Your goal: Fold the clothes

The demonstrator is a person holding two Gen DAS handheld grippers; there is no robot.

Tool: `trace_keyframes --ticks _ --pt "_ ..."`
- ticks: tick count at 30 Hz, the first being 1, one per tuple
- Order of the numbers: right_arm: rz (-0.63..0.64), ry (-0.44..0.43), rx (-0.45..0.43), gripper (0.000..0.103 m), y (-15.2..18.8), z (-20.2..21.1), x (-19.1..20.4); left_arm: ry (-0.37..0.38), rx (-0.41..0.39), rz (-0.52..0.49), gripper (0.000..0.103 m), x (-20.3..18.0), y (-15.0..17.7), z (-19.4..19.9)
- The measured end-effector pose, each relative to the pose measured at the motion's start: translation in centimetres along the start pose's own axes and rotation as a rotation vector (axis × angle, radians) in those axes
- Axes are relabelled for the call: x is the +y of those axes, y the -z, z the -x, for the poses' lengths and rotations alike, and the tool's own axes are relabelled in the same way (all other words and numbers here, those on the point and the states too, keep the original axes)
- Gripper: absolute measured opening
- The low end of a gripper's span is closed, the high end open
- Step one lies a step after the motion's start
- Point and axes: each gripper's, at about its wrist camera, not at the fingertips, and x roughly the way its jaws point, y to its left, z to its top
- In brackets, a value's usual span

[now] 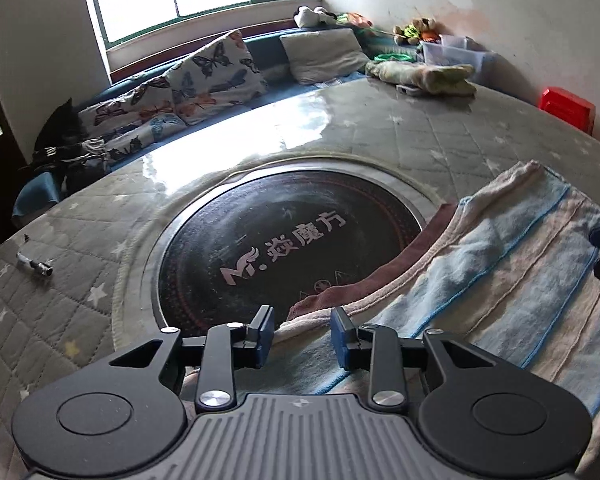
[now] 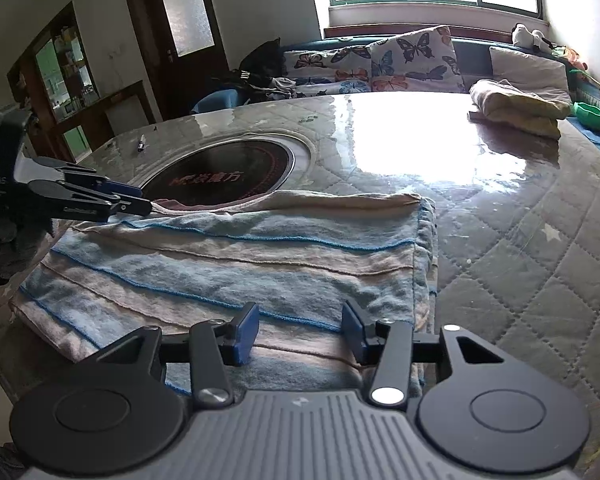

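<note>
Garment: striped cloth (image 2: 236, 264) is lying folded flat on the bench (image 2: 520, 240), partly overlapping the round cooktop (image 1: 284, 248).
Handling: likely soft, light, floppy; pinching a corner edge is looking best.
Jaws: left gripper (image 1: 302, 338) and right gripper (image 2: 300, 334) are both standing apart, gripping nothing.

Striped garment (image 1: 500, 264): right part cut by frame edge in left wrist view, near edge hidden under left gripper (image 1: 302, 338) body. Cooktop (image 1: 288, 248) near rim covered by garment's collar. Small object left of cooktop (image 1: 35, 264) too small to identify. Cooktop lettering (image 2: 208, 179) blurred in right wrist view.
</note>
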Motion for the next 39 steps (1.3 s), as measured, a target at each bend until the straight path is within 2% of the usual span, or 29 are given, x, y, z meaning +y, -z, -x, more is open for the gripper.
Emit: trace_keyframes --ticks 5,7,9,11,15,21,26,33,36,39 --pt "0.007 0.0 0.0 0.049 0.0 -0.1 0.2 0.006 -0.003 -0.047 0.018 -0.4 0.1 -0.4" --pt "0.004 -0.002 0.001 0.049 0.0 -0.1 0.1 -0.005 -0.013 -0.065 0.004 -0.6 0.2 -0.5" --pt "0.004 -0.002 0.001 0.049 0.0 -0.1 0.1 -0.03 -0.025 -0.071 0.002 -0.7 0.1 -0.5" --pt "0.004 -0.001 0.002 0.049 -0.1 -0.1 0.1 -0.036 -0.033 -0.062 0.002 -0.6 0.0 -0.4" --pt "0.002 0.0 0.002 0.049 0.0 -0.1 0.2 0.029 -0.019 0.008 0.007 0.3 -0.5 -0.4" --pt "-0.002 -0.004 0.001 0.049 0.0 -0.1 0.0 0.057 -0.009 0.009 0.028 -0.4 -0.9 -1.1" --pt "-0.005 -0.007 0.0 0.049 0.0 0.0 0.0 0.066 0.004 -0.004 0.029 -0.8 -1.3 -2.0" --pt "-0.012 -0.013 -0.004 0.049 0.1 0.0 -0.2 0.111 0.0 -0.01 0.022 -0.6 -1.4 -2.6" --pt "-0.014 -0.015 -0.005 0.049 0.1 0.0 -0.3 0.138 0.0 -0.007 0.008 -0.6 -1.3 -2.7" --pt "-0.015 -0.016 -0.006 0.049 0.1 0.1 -0.3 0.117 -0.01 -0.029 0.001 -1.3 -1.3 -2.7"
